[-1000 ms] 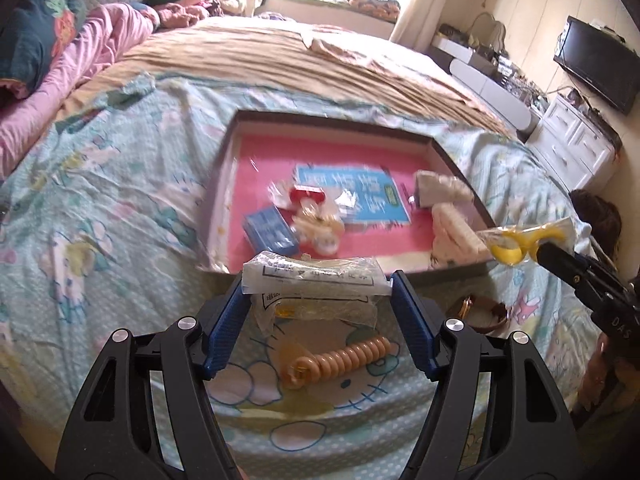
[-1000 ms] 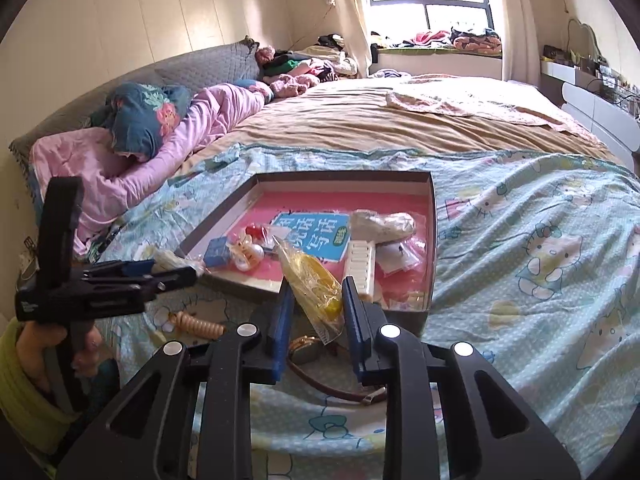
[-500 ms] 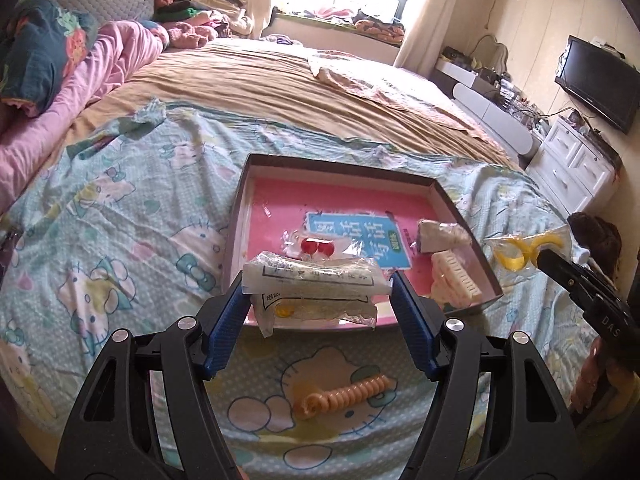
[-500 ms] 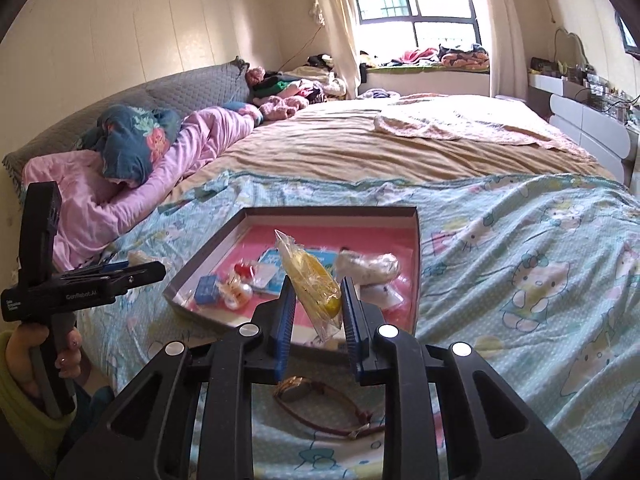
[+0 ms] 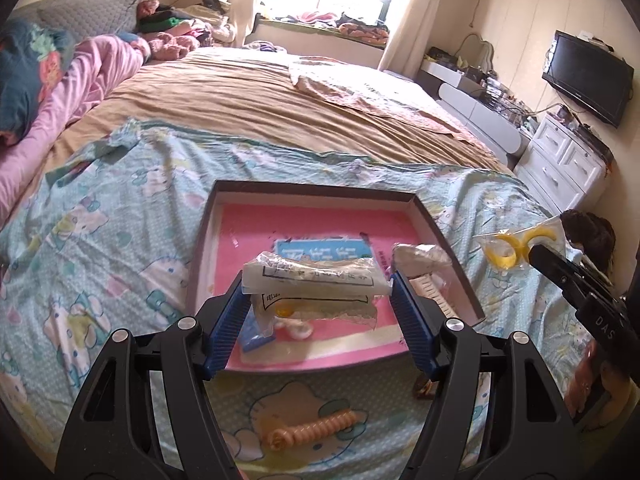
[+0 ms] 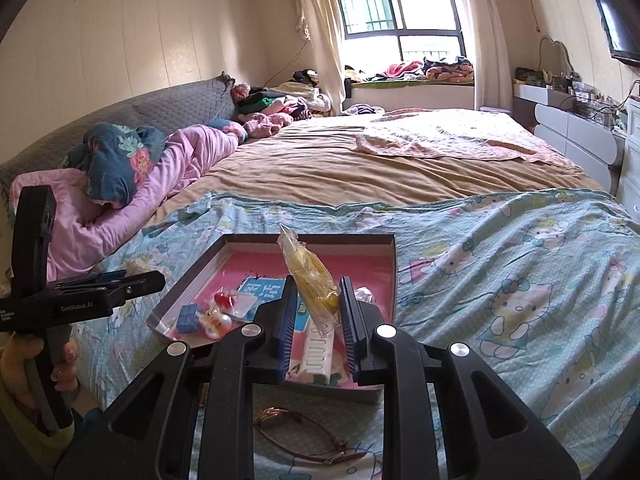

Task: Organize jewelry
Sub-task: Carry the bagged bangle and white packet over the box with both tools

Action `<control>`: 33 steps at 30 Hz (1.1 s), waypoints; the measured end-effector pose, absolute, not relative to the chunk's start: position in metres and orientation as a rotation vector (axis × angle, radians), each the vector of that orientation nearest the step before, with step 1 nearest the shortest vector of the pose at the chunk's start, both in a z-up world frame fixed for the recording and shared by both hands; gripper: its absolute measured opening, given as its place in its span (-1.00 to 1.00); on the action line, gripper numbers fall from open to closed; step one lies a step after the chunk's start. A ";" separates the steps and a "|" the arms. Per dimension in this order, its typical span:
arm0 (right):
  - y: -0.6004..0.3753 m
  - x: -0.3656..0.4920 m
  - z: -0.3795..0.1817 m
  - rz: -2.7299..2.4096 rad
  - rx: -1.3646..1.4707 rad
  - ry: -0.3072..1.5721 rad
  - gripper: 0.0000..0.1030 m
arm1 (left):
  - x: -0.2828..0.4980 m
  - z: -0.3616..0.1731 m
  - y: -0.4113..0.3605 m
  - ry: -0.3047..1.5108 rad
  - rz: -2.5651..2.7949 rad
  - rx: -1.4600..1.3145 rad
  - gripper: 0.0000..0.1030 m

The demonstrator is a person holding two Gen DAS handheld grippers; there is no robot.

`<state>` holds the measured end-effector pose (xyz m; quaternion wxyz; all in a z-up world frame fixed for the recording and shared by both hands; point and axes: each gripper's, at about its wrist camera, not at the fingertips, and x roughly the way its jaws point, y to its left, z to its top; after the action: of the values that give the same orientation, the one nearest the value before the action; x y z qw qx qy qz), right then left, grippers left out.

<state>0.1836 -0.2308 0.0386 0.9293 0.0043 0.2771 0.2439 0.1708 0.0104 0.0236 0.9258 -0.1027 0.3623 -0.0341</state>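
Blue-padded tongs in a person's two hands each clamp a small plastic packet above a bed. The left tongs [image 5: 318,300] stand roughly half open, their pads pressed on the two ends of a crumpled clear packet [image 5: 316,282] with printed paper and a spot of yellow inside. The right tongs [image 6: 318,312] are squeezed nearly shut on a clear bag holding yellow pieces [image 6: 310,276], which sticks up tilted between the pads.

Just beyond and below both packets lies a shallow dark-rimmed tray [image 5: 436,232] with a pink floor, resting on a pale blue cartoon-cat bedsheet [image 5: 100,240]. In the tray are a blue printed card [image 5: 320,250], a small blue box [image 6: 188,318], a packet with red and pearl-white beads [image 6: 218,312], a white ribbed strip [image 6: 316,348] and a wrapped whitish bundle [image 5: 420,254].

On the sheet in front of the tray's near rim, a peach spiral hair tie [image 5: 312,430] lies below the left tongs, and a thin brown-strapped watch [image 6: 304,432] lies below the right tongs.

Farther up the bed lie a tan blanket [image 6: 320,168], pink bedding [image 6: 120,216] and a grey headboard [image 6: 160,112], before a bright window [image 6: 400,8]. A television [image 5: 588,78] hangs on the wall at right.
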 end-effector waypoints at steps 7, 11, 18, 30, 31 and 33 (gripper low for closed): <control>-0.237 0.192 0.043 0.464 0.015 0.556 -0.61 | 0.192 0.017 -0.005 0.753 -0.081 -0.186 0.21; -0.239 0.198 0.041 0.441 0.025 0.564 -0.61 | 0.202 0.003 -0.012 0.779 -0.101 -0.179 0.21; -0.235 0.208 0.025 0.411 0.015 0.608 -0.61 | 0.208 -0.027 -0.022 0.834 -0.131 -0.161 0.21; -0.226 0.214 -0.004 0.343 -0.016 0.704 -0.61 | 0.214 -0.050 -0.029 0.870 -0.149 -0.132 0.22; -0.226 0.215 -0.007 0.332 -0.014 0.716 -0.61 | 0.214 -0.050 -0.029 0.869 -0.150 -0.133 0.23; -0.225 0.216 -0.010 0.319 -0.009 0.730 -0.61 | 0.214 -0.050 -0.029 0.869 -0.153 -0.134 0.27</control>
<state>0.2158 -0.2254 -0.0099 0.9218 -0.0042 0.3553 0.1551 0.2142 -0.0293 -0.0501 0.9022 -0.0648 0.4200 -0.0738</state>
